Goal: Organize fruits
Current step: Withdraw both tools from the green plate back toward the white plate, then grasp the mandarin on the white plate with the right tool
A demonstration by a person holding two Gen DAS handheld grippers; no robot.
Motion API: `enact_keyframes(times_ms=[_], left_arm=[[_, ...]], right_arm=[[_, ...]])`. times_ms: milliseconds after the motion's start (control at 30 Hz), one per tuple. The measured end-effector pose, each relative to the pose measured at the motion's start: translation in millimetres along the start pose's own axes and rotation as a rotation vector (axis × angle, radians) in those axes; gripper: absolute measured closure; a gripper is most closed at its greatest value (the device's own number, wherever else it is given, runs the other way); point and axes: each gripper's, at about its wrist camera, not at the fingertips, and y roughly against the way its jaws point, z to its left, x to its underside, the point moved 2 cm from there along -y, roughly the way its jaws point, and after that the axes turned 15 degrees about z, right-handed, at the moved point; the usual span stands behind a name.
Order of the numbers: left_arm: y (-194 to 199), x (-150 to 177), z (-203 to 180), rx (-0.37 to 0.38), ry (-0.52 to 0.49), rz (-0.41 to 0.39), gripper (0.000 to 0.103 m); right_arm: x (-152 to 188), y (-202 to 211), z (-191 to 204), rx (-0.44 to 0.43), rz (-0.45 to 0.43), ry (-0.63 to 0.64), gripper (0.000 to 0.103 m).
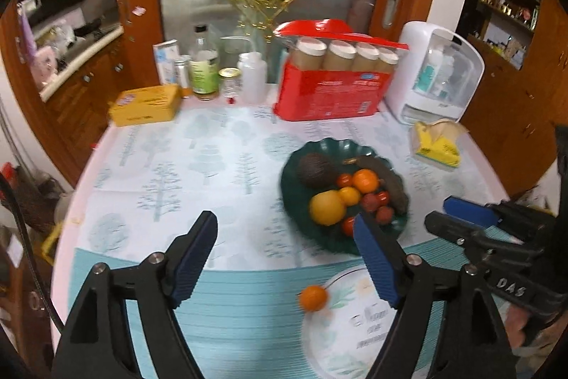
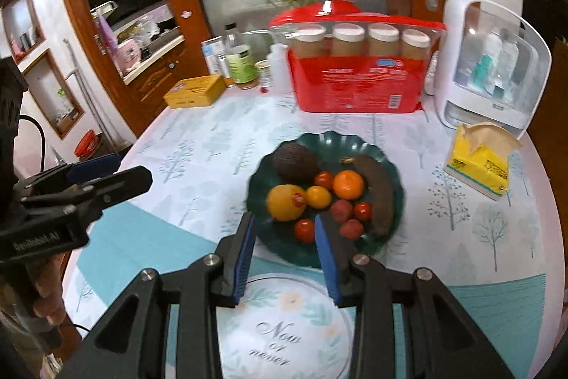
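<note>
A dark green scalloped bowl (image 1: 362, 150) (image 2: 340, 139) holds an avocado (image 1: 316, 169) (image 2: 294, 162), a lemon (image 1: 326, 206) (image 2: 285, 203), oranges (image 1: 365, 180) (image 2: 349, 184), cherry tomatoes (image 2: 305, 229), strawberries and a dark banana (image 2: 380, 194). A small orange (image 1: 313, 298) lies at the left edge of a white printed plate (image 1: 348, 325) (image 2: 284, 336). My left gripper (image 1: 285, 237) is open and empty, above the table, left of the bowl. My right gripper (image 2: 284, 229) is open and empty, over the bowl's near rim; it also shows in the left wrist view (image 1: 451, 212).
At the table's back stand a red box of jars (image 1: 333, 84) (image 2: 358, 73), a white dispenser (image 1: 433, 73), bottles (image 1: 204, 63), and a yellow tin (image 1: 145, 105). A yellow tissue pack (image 1: 436, 142) (image 2: 479, 158) lies right of the bowl. The left gripper shows in the right wrist view (image 2: 117, 180).
</note>
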Motion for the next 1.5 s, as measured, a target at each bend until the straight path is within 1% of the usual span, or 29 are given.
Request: enact_keyframes(times_ms=[133, 200, 267, 367, 500, 600, 733, 1000, 1100, 1200, 1300, 1500], left_arm=[[-2.1, 24.9, 16.3, -0.036, 0.01, 0.007, 0.021], [-7.7, 37.5, 23.1, -0.056, 0.015, 0.021, 0.021], [-14.0, 49.2, 27.2, -0.07, 0.018, 0.033, 0.021], [-29.9, 67.9, 32.6, -0.081, 0.029, 0.062, 0.02], [-59.9, 88.4, 37.6, -0.065, 0.06, 0.142, 0.02], [-77.1, 98.1, 40.3, -0.056, 0.082, 0.182, 0.02], [-93.9, 101.8, 41.9, -0.067, 0.087, 0.216, 0.02], [-122.2, 103.7, 49.2, -0.07, 0.139, 0.281, 0.02], [-127.5, 103.5, 51.0, -0.068, 0.151, 0.292, 0.02], [-130.3, 104.1, 53.3, -0.066, 0.165, 0.296, 0.02], [-132.4, 105.3, 53.3, -0.059, 0.177, 0.303, 0.02], [-133.9, 108.0, 51.7, -0.062, 0.182, 0.316, 0.02]], right_arm=[[8.4, -7.7, 21.1, -0.008, 0.013, 0.038, 0.057], [12.6, -16.4, 29.2, -0.016, 0.032, 0.054, 0.055], [18.5, -29.6, 36.5, -0.03, 0.064, 0.069, 0.054], [27.8, -51.8, 46.6, -0.012, 0.11, 0.103, 0.054], [38.8, -83.5, 59.7, -0.005, 0.174, 0.147, 0.054], [42.2, -100.2, 66.0, -0.004, 0.207, 0.162, 0.054], [43.4, -121.7, 70.7, 0.011, 0.23, 0.187, 0.054], [45.2, -157.5, 63.1, -0.01, 0.292, 0.165, 0.054], [45.4, -163.2, 62.5, -0.048, 0.293, 0.164, 0.054], [45.7, -167.2, 64.1, -0.059, 0.295, 0.174, 0.055], [48.1, -173.2, 64.6, -0.064, 0.31, 0.18, 0.062], [51.3, -172.0, 64.2, -0.073, 0.291, 0.189, 0.063]])
